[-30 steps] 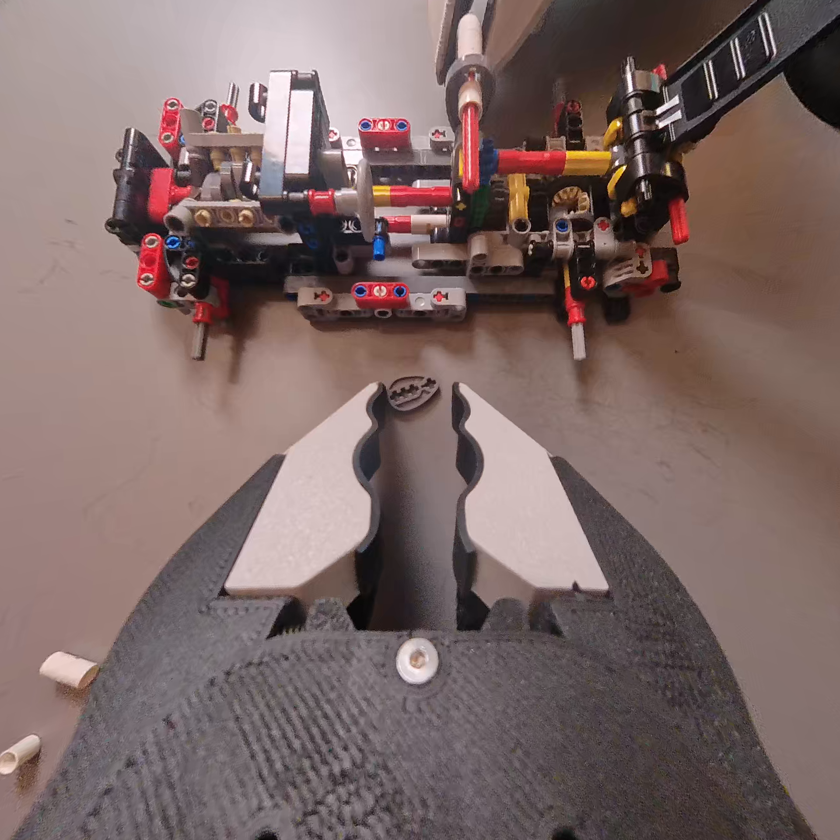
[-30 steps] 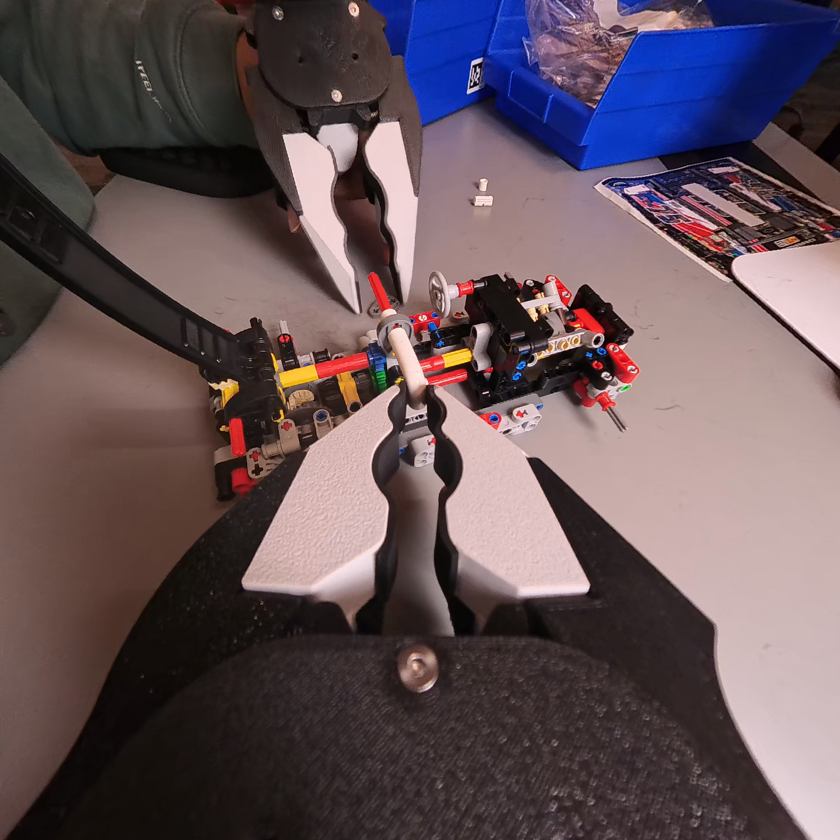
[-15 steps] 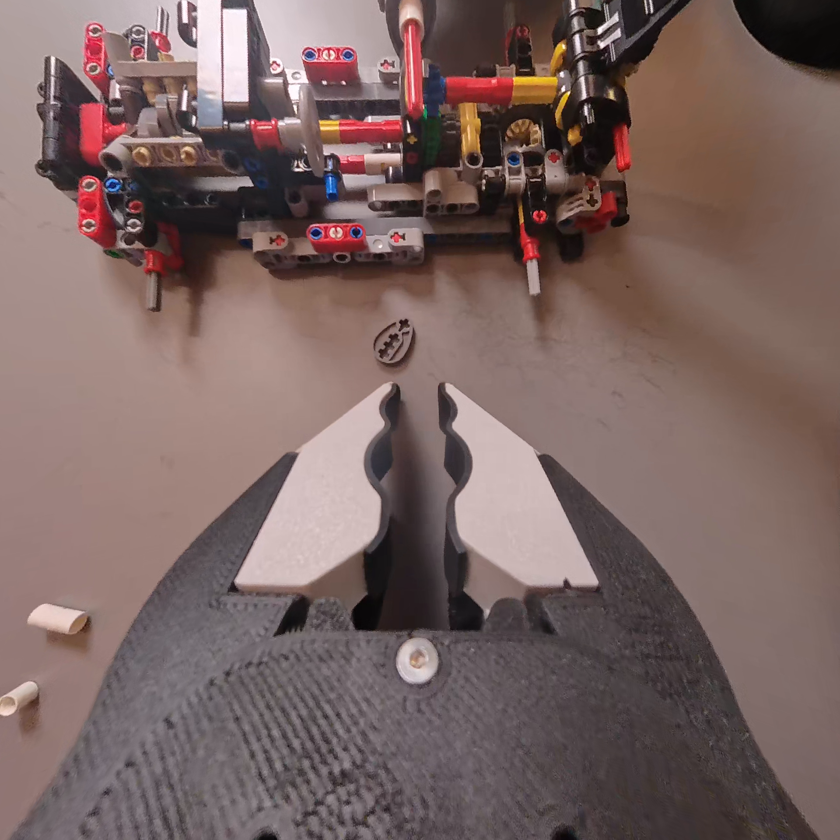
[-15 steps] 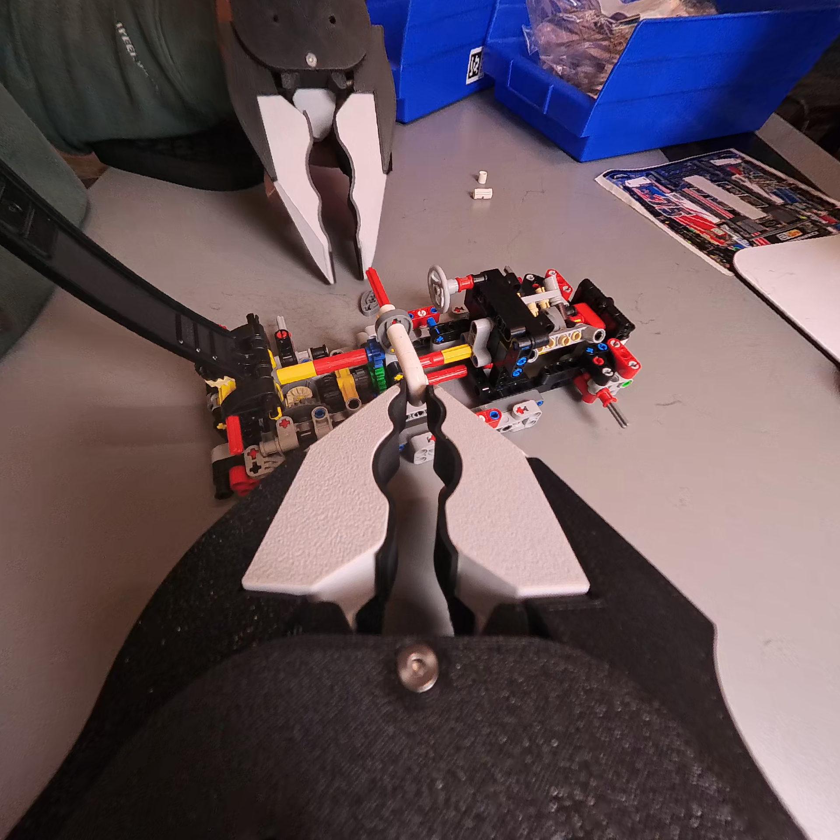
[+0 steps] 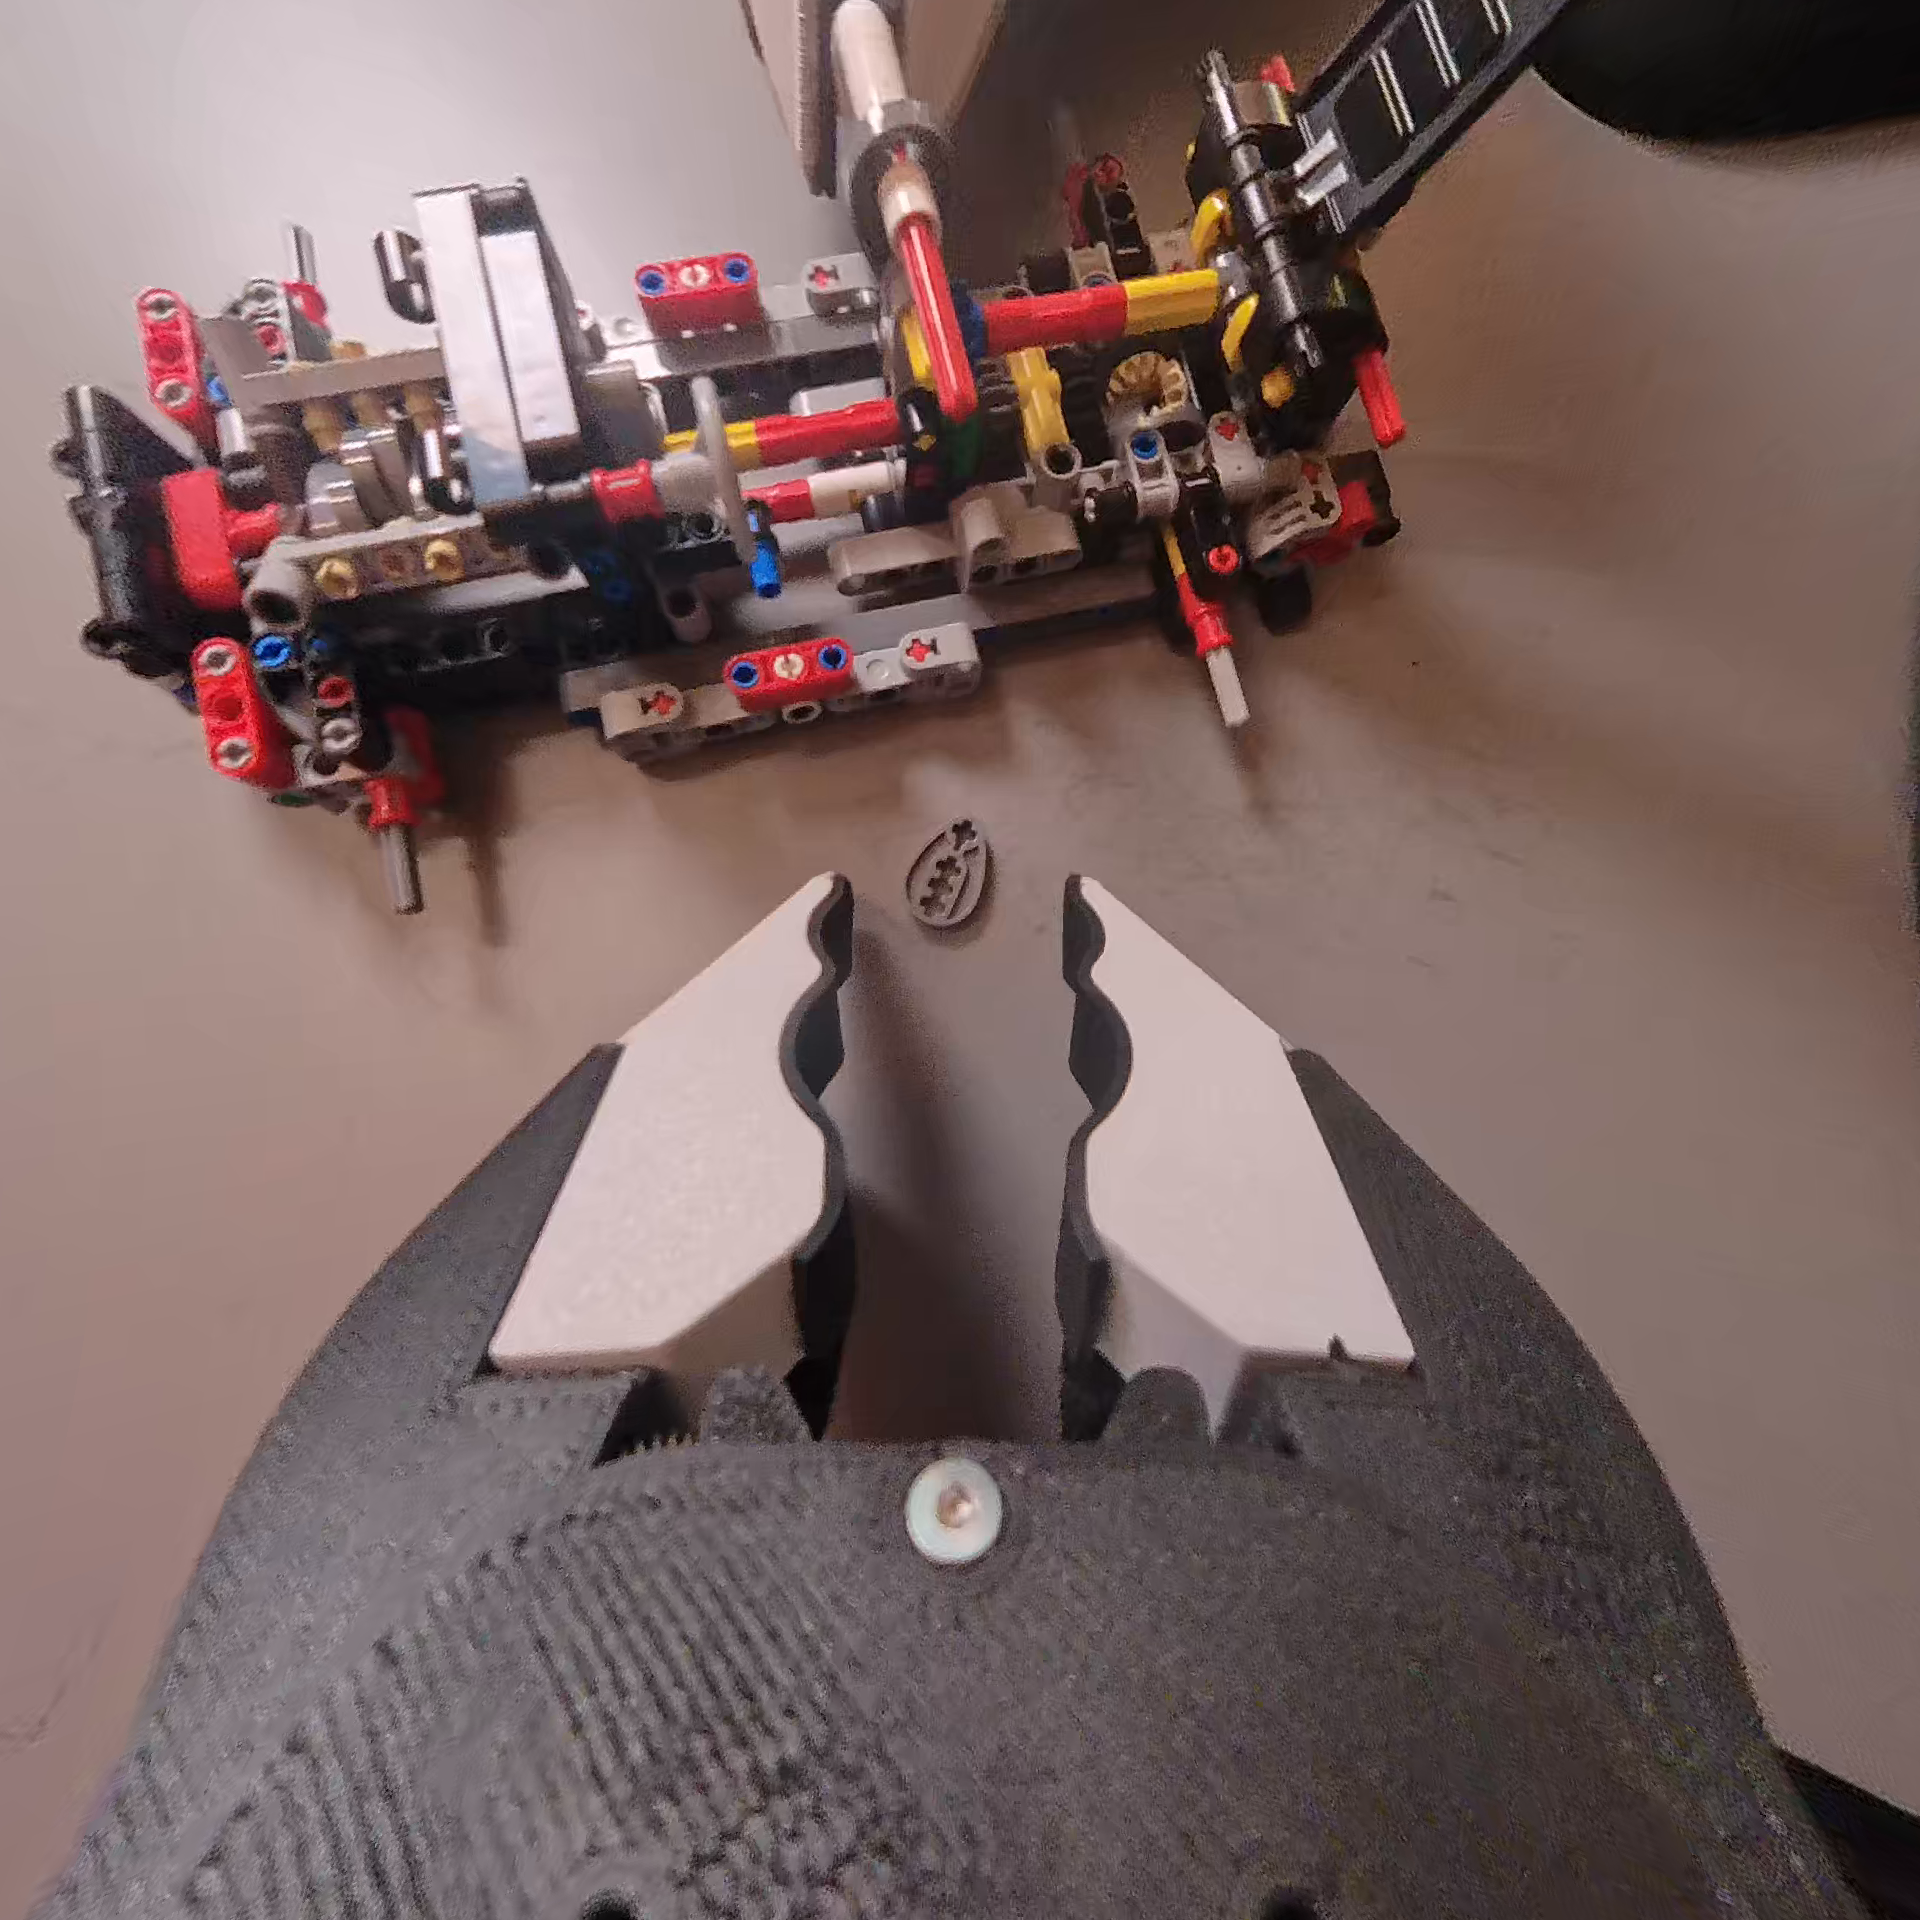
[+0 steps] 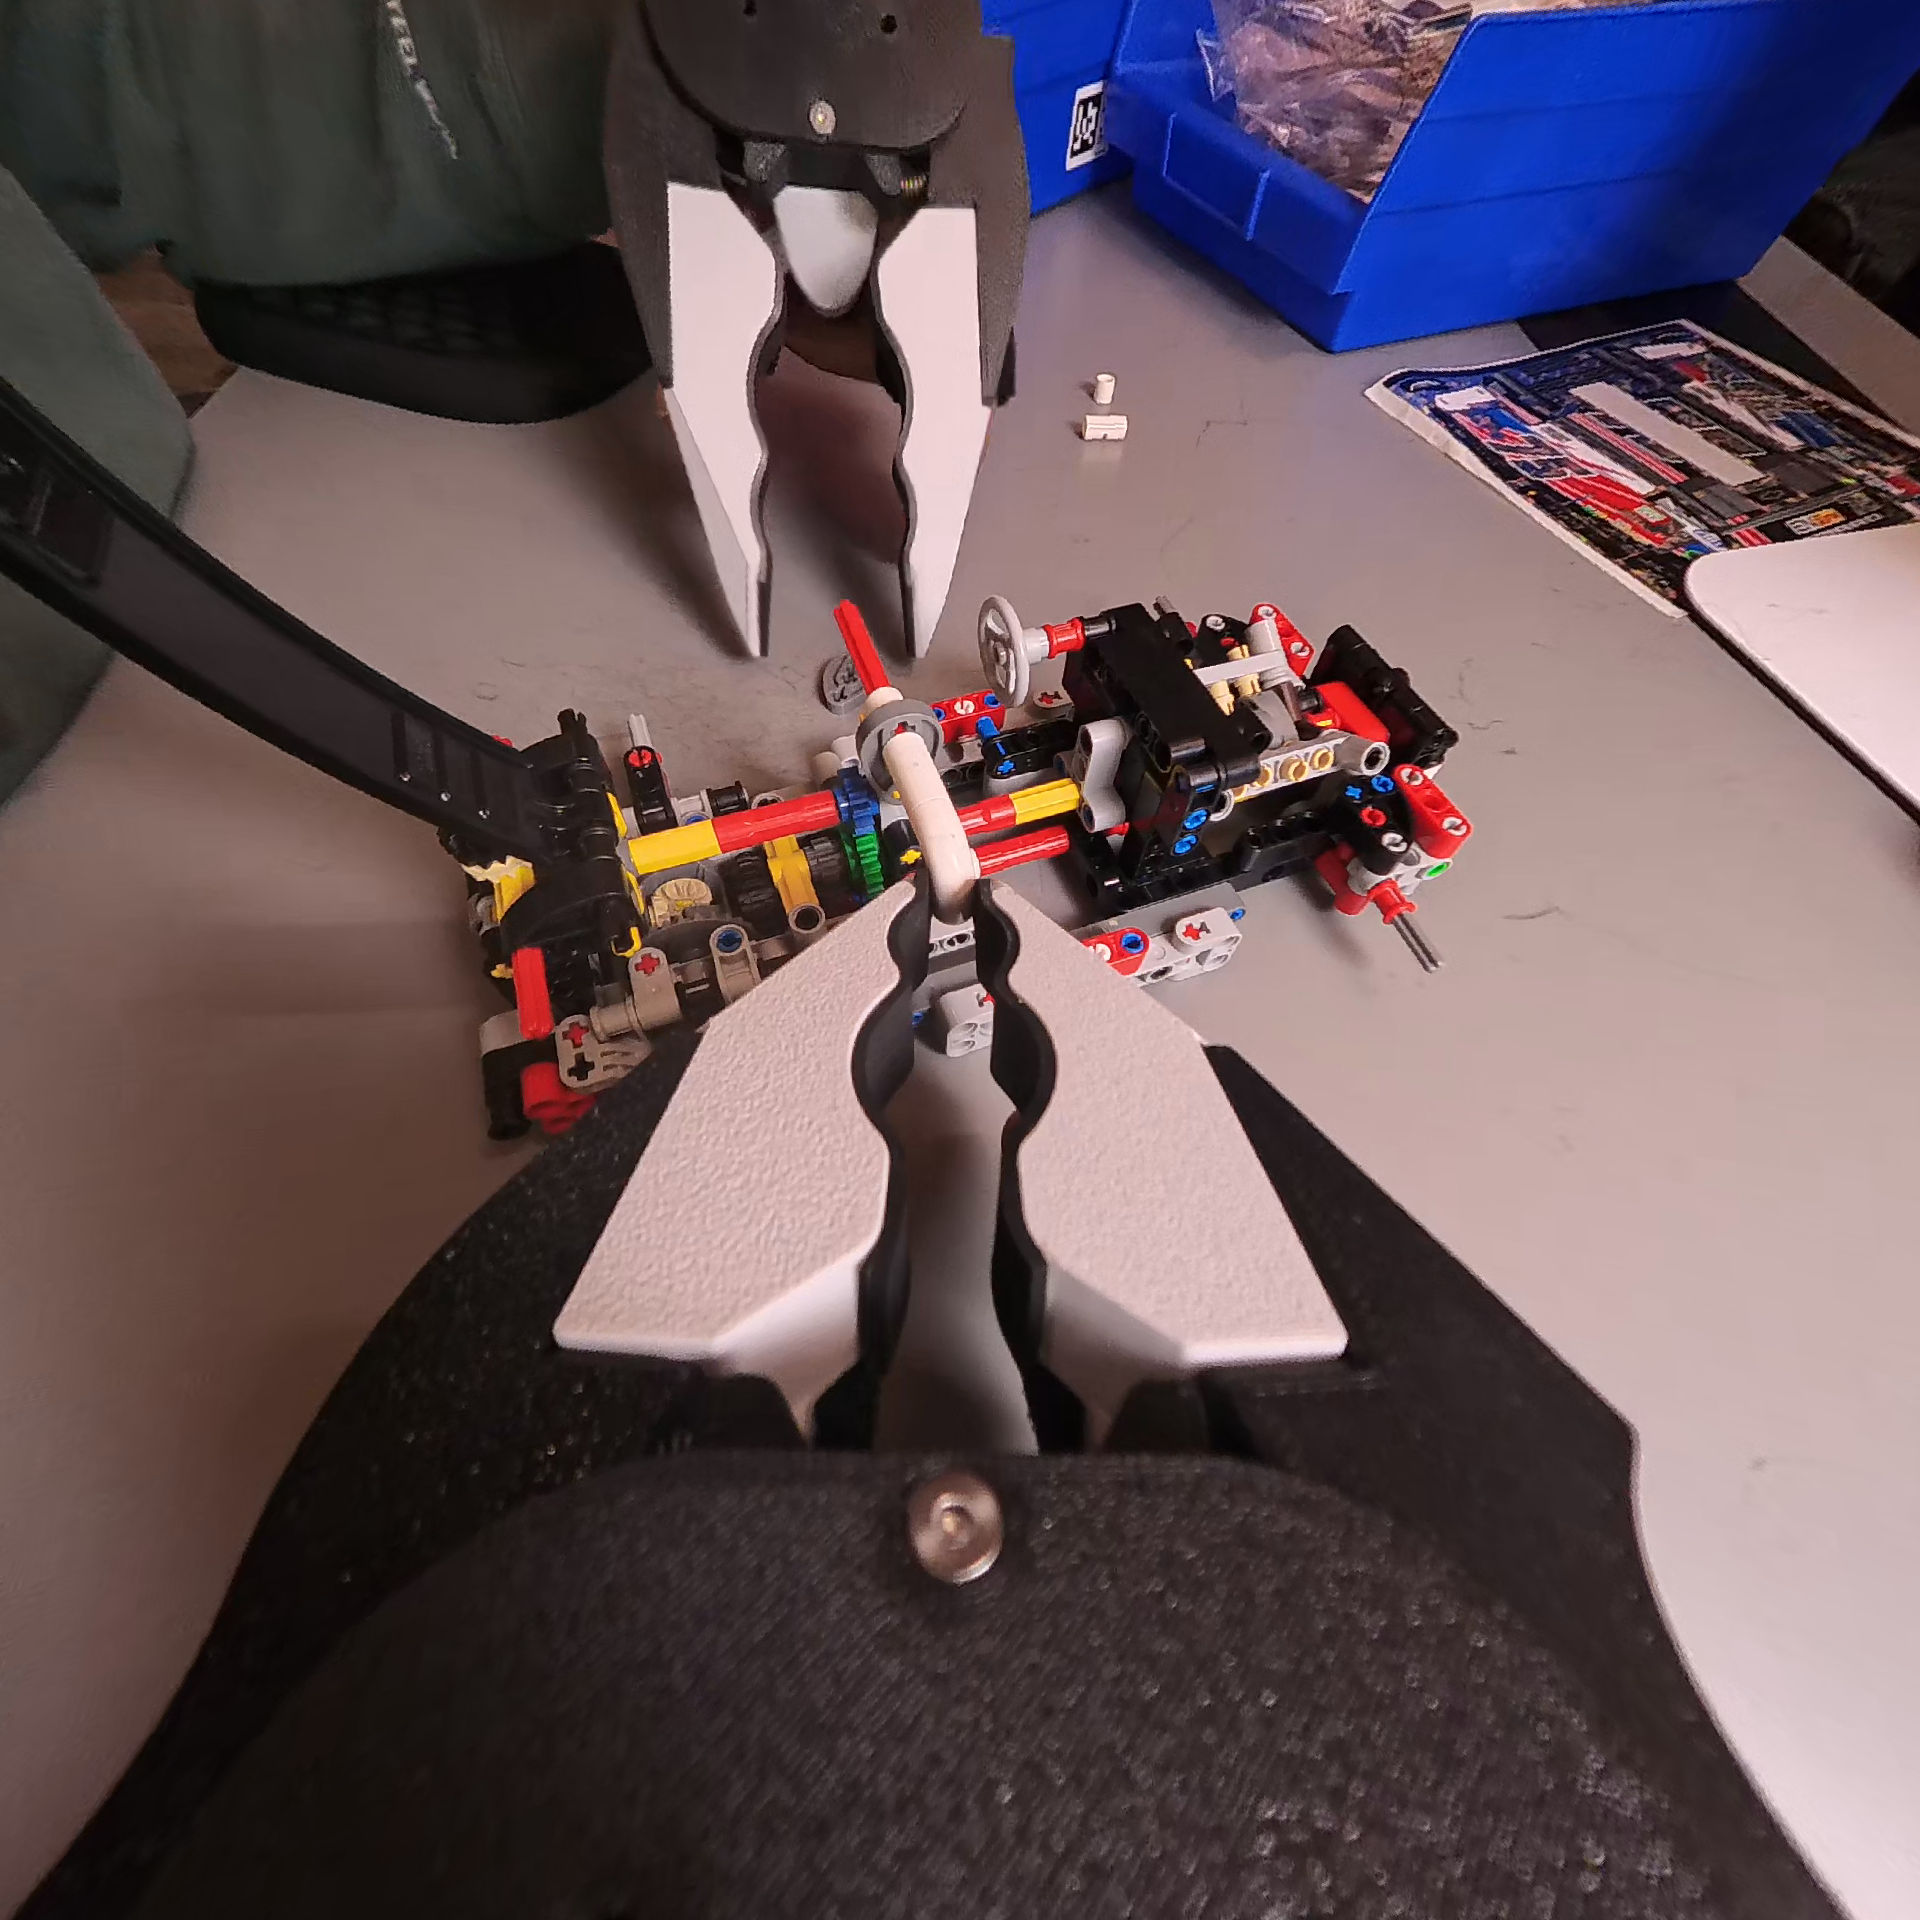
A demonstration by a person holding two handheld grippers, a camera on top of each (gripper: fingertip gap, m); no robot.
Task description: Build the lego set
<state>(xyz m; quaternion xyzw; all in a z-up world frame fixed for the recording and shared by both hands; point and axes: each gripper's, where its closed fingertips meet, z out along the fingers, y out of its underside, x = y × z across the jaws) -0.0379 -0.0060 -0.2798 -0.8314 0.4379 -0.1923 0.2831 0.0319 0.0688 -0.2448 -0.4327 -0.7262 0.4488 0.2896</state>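
Now the left gripper (image 5: pixel 951 883) is spread wider than half a second ago, and a small grey cam (image 5: pixel 948 871) lies flat on the table just off its tips, untouched. The right gripper (image 6: pixel 943 902) is pinched on a white rod (image 6: pixel 928 805) rising from the model (image 6: pixel 1039 821), mid-table. Both grippers are angled down, facing each other across the model. A blue bin (image 6: pixel 1507 208) sits at the far edge.

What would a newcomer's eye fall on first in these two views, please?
The colourful brick-built chassis in the middle of the grey table stands out first. The right gripper has its jaws shut on a white rod that sticks up from the chassis. Opposite, the left gripper is open, with a small dark grey oval piece flat on the table just ahead of its tips.
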